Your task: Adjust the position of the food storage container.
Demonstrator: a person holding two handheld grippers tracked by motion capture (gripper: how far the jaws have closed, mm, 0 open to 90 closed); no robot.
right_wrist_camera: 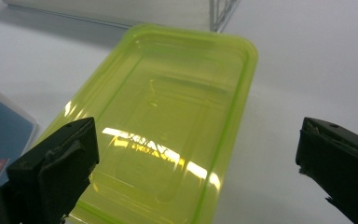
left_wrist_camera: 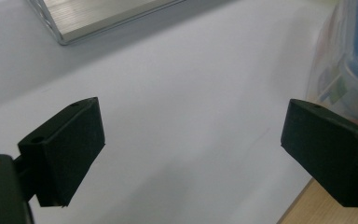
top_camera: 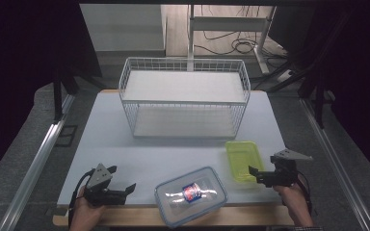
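Green tray (top_camera: 241, 159) lies near the tabletop's front right corner, just ahead of the right gripper (top_camera: 256, 174), whose jaws gape wide and hold nothing. Straddling one rim squarely looks wisest. The left gripper (top_camera: 125, 189), equally open and empty, waits beside a lidded container (top_camera: 191, 194).

A lab or test bench: a white table (top_camera: 125, 144) framed by metal rails (top_camera: 38, 159) and dark curtains (top_camera: 24, 53), with loose cables (top_camera: 236, 45) on the floor and a desk frame (top_camera: 231, 24) behind the table.
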